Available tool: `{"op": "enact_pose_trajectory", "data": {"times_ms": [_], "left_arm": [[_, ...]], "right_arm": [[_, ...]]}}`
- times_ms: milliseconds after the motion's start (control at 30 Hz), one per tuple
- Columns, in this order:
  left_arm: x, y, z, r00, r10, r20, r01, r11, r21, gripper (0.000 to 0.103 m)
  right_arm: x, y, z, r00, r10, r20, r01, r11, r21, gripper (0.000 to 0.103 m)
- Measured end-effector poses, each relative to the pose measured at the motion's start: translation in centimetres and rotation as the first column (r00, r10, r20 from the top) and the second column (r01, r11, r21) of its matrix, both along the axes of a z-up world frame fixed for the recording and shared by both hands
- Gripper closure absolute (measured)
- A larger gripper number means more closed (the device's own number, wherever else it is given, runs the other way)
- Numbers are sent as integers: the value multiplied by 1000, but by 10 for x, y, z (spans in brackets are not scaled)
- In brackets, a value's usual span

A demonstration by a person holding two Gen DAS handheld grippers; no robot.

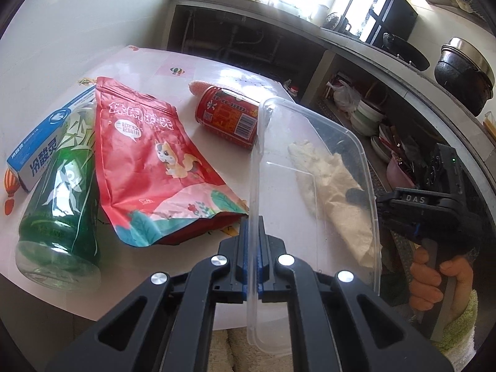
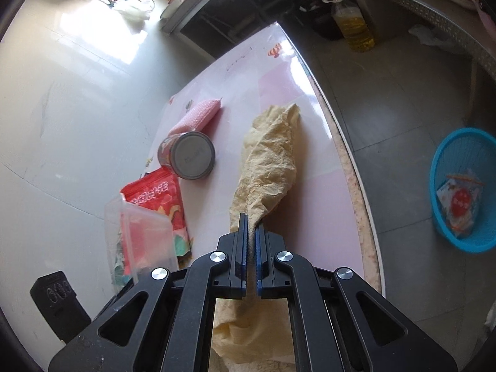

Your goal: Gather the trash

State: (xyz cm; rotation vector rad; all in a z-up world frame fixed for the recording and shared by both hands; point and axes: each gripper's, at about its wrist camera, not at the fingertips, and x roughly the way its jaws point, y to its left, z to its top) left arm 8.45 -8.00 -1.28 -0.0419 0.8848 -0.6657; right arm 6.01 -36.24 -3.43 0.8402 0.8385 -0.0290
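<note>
Clear, stiff plastic lid (image 1: 310, 167), pinched edge-on by our left gripper (image 1: 253, 245); limp yellow cloth (image 2: 269, 161), draped on the counter (image 2: 310, 99), bunched in our closed right gripper (image 2: 251, 241). Both seem light.

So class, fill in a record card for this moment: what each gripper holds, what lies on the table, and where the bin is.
left gripper: jaws shut on clear plastic container
right gripper: jaws shut on crumpled yellow cloth
table: red snack pouch, red can, green bottle, blue-white box, pink sponge
bin: blue basket on floor, wrapper inside
</note>
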Motion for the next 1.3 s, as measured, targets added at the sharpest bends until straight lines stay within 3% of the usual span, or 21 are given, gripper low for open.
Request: {"op": "enact_pose_trajectory", "data": {"times_ms": [133,267,400,500,567,633,767,800,833,900,967,1067,1133,1167,1200,1300], "left_arm": [[3,2,0,1000,4,-7,-4,1000,-4,100],[7,7,3,1000,8,-4,-8,1000,-15,100],[9,16,7,1000,12,0,-12,999,-31,100],[13,24,11,1000,16,-14,-17,999,-49,100],[14,28,13,1000,23,-14,-24,998,-52,100],[16,33,15,999,31,-12,-31,998,-53,100],[17,35,18,999,41,-14,-42,998,-53,100],[18,35,18,999,41,-12,-42,998,-52,100],[18,35,19,999,41,-12,-41,998,-52,100],[21,34,18,999,37,-19,-38,998,-55,100],[24,31,18,999,31,-26,-33,998,-55,100],[26,29,17,999,26,-28,-27,998,-48,100],[27,29,17,999,25,-32,-26,998,-50,100],[28,29,17,999,26,-33,-28,998,-50,100],[28,29,17,999,27,-33,-29,998,-50,100],[30,30,17,999,28,-34,-30,998,-51,100]], "right_arm": [[8,7,-5,999,25,-41,-28,998,-59,91],[3,11,16,996,83,-21,-85,980,-177,50],[-3,14,48,983,182,26,-163,931,-327,28],[0,18,67,951,305,48,-254,863,-437,12],[7,30,72,895,445,27,-373,780,-503,8],[12,43,69,817,576,-35,-492,664,-563,8],[24,70,53,674,697,-243,-606,335,-722,8],[27,72,48,651,705,-282,-618,275,-737,8],[32,73,44,631,709,-314,-630,233,-740,8],[47,71,31,609,705,-363,-653,187,-734,8],[60,71,20,585,715,-383,-677,172,-715,8],[78,72,5,564,734,-379,-710,196,-676,10],[87,70,-3,547,757,-356,-744,246,-621,18],[92,68,-5,548,768,-331,-757,288,-587,23],[95,65,-6,559,769,-310,-760,327,-561,23],[93,63,-7,606,745,-277,-730,383,-566,24]]}}
